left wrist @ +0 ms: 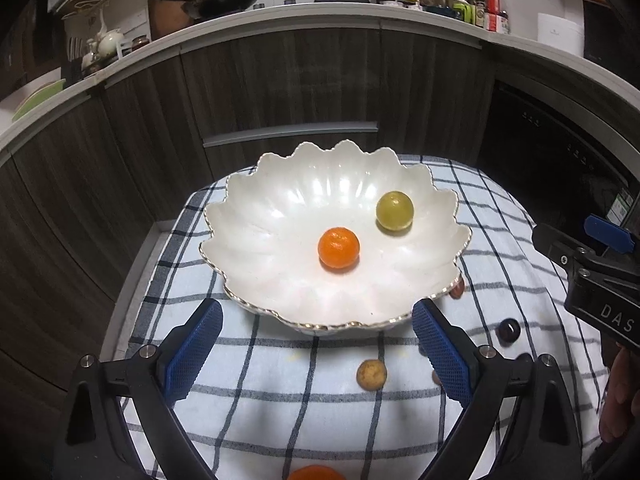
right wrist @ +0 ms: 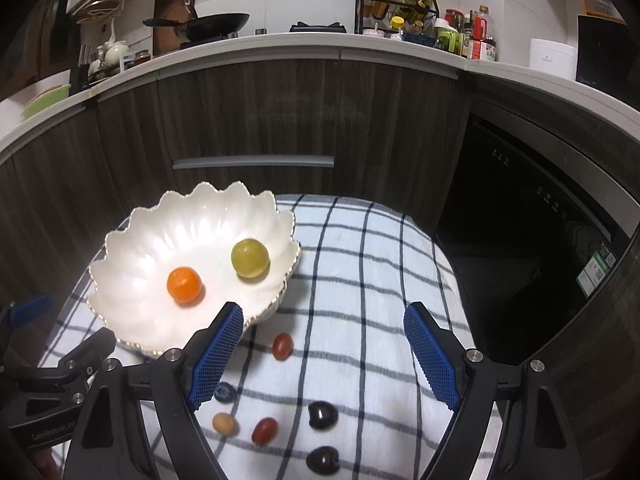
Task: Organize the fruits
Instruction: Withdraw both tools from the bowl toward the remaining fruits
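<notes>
A white scalloped bowl (left wrist: 280, 288) (right wrist: 132, 312) sits on a blue-checked cloth (left wrist: 280, 408) (right wrist: 360, 272). In it lie a small orange (left wrist: 338, 248) (right wrist: 184, 285) and a green grape (left wrist: 394, 210) (right wrist: 249, 258). My left gripper (left wrist: 318, 354) is open at the bowl's near rim, nothing between its fingers. A tan fruit (left wrist: 371, 375) (right wrist: 224, 424) lies between the left fingers on the cloth. My right gripper (right wrist: 324, 354) is open above loose fruit: two red ones (right wrist: 283, 346) (right wrist: 264, 431), a blueberry (right wrist: 225, 392), two dark ones (right wrist: 323, 414) (right wrist: 322, 460). Another orange (left wrist: 311, 473) shows at the bottom edge.
Dark wood cabinets (left wrist: 280, 92) (right wrist: 260, 120) rise just behind the cloth, with a black appliance front (right wrist: 520, 240) to the right. The worktop (left wrist: 320, 12) above carries a wok, jars and bottles. The right gripper's body (left wrist: 592, 280) and a hand (left wrist: 620, 396) show at the right edge.
</notes>
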Action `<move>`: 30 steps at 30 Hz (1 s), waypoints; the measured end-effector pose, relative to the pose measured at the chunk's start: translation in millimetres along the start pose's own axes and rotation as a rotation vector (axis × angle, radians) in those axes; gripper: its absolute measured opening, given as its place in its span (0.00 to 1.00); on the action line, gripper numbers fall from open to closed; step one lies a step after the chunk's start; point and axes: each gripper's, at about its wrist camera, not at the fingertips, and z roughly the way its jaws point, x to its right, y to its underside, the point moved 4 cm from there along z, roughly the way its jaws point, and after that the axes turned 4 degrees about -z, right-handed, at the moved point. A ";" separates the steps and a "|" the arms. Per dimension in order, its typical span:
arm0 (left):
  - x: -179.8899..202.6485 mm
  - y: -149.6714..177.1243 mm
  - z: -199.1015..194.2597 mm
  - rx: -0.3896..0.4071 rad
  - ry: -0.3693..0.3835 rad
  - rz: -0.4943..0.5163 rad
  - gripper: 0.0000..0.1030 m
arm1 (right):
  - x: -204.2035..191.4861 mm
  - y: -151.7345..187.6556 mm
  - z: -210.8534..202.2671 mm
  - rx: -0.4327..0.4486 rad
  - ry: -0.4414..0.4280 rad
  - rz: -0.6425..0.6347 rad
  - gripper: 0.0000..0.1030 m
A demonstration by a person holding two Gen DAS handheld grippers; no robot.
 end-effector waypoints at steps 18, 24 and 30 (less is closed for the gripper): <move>-3.8 46.3 -22.6 0.007 -0.019 -0.029 0.94 | 3.1 50.1 -5.2 -0.067 0.011 0.025 0.81; -9.0 67.9 -27.0 -0.018 -0.041 -0.054 0.94 | -1.9 68.7 -4.5 -0.078 0.006 0.012 0.81; -14.8 88.6 -29.6 -0.011 -0.093 -0.083 0.94 | -4.5 81.3 -4.3 -0.082 0.006 -0.010 0.81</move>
